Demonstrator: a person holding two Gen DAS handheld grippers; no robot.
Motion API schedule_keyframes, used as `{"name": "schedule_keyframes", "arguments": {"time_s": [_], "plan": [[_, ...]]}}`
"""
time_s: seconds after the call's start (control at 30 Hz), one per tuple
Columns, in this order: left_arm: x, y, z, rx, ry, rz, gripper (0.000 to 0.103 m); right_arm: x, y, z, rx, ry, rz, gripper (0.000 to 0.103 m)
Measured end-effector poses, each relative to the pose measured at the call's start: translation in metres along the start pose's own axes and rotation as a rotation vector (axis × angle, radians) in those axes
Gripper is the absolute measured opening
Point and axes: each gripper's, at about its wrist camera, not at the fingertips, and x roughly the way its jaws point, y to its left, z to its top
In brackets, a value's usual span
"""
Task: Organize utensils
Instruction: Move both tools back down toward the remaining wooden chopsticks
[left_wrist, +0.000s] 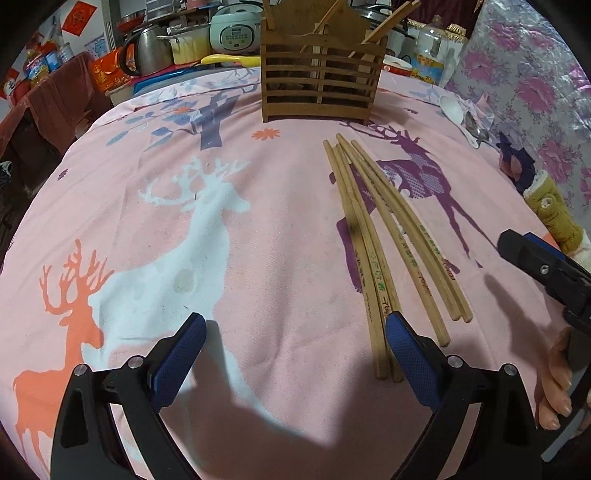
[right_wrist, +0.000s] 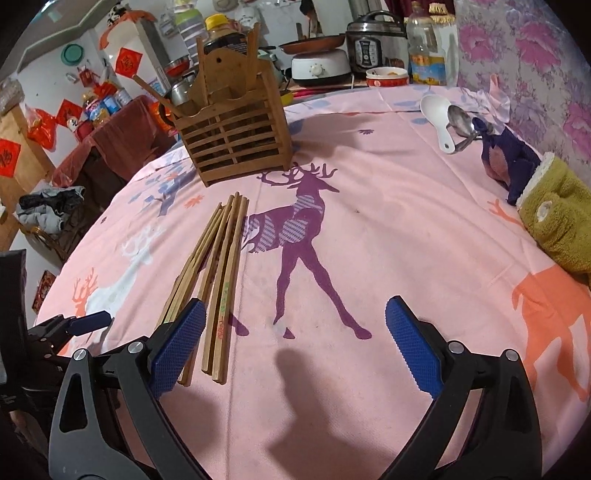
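Surface: a table under a pink cloth (left_wrist: 280, 229) printed with deer in white, orange and purple.
Chopsticks: a loose bundle of wooden chopsticks (left_wrist: 388, 236) lies flat on the cloth, in front of the holder and apart from it; the far tips sit close together and the near ends fan out. Green and red print runs along the near ends.
Holder: a slatted wooden utensil holder (left_wrist: 320, 85) stands upright at the far side of the table, with a few chopsticks already leaning inside it.
Spoons: a white plastic spoon (right_wrist: 437, 120) and a metal spoon (right_wrist: 461, 123) lie together near the right edge, well apart from the chopsticks.
Left gripper: the left gripper (left_wrist: 295, 343) hangs low over the cloth with its jaws spread wide and nothing between them; its right blue pad (left_wrist: 408, 354) sits just beside the near ends of the chopsticks, and I cannot tell whether it touches them.
Right gripper: the right gripper (right_wrist: 295, 339) is also spread wide and empty, angled down at the cloth; its left pad (right_wrist: 177, 347) overlaps the near ends of the chopsticks in view.
Hand: fingers (left_wrist: 556, 387) of the person's right hand show at the edge of the left wrist view.
Other: a green mitten (right_wrist: 557, 221) and a dark blue cloth item (right_wrist: 513, 162) lie at the right edge.
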Motion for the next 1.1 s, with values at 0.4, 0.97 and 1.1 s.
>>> {"name": "schedule_keyframes", "arguments": {"time_s": [0.4,0.97,1.1], "plan": [[-0.004,0.04,0.009,-0.17,-0.03,0.015,0.088,0.002,-0.01,0.0,0.056,0.013,0.019,0.094],[0.0,-0.023,0.004,0.101,-0.043,0.007,0.037,0.004,-0.012,0.001,0.076,0.021,0.028,0.094],[-0.001,-0.012,0.005,0.058,-0.051,0.025,0.006,0.004,-0.014,0.001,0.085,0.016,0.028,0.094]]}}
